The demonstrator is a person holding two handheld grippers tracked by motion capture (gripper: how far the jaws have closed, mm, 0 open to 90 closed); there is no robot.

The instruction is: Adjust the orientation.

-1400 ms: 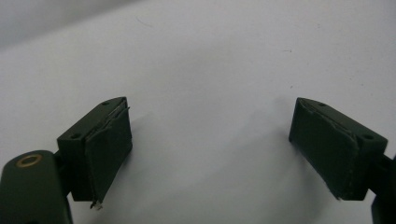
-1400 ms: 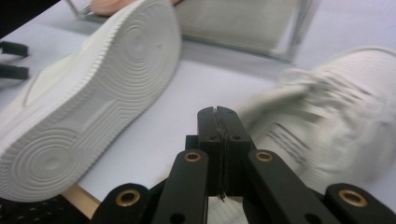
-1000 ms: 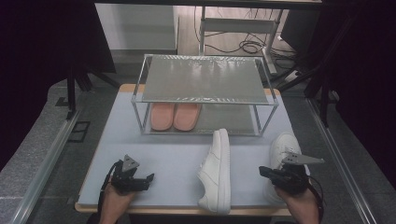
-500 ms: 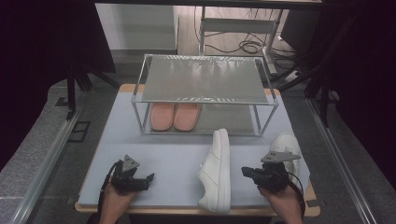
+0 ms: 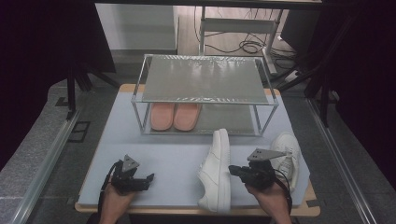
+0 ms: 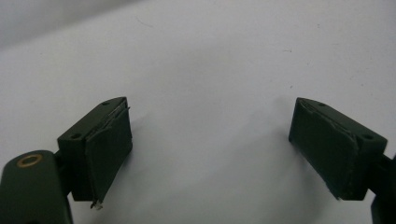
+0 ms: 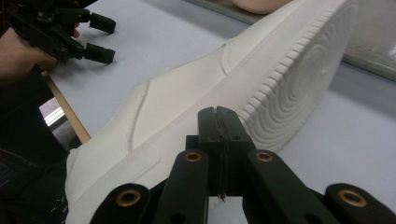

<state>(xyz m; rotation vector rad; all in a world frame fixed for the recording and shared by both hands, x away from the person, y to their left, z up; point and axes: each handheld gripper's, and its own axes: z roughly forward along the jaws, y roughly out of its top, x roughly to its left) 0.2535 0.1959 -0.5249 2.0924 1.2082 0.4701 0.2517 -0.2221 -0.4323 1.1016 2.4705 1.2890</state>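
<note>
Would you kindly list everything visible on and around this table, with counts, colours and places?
White sneaker on its side: one, white, front middle of the mat, sole toward the right claw.
White sneaker upright: one, white, right part of the mat.
Slippers: one pair, pink, lower shelf of the rack, left side.
Shoe rack: one, silver metal, two tiers, back of the mat.
Mat: one, pale blue-grey, covering the table.
Table: one, wooden edge showing around the mat.
Cables: several, dark, on the floor behind the table.
Left claw: one, black, front left, jaws open, holding nothing.
Right claw: one, black, beside the sideways sneaker, jaws shut.
</note>
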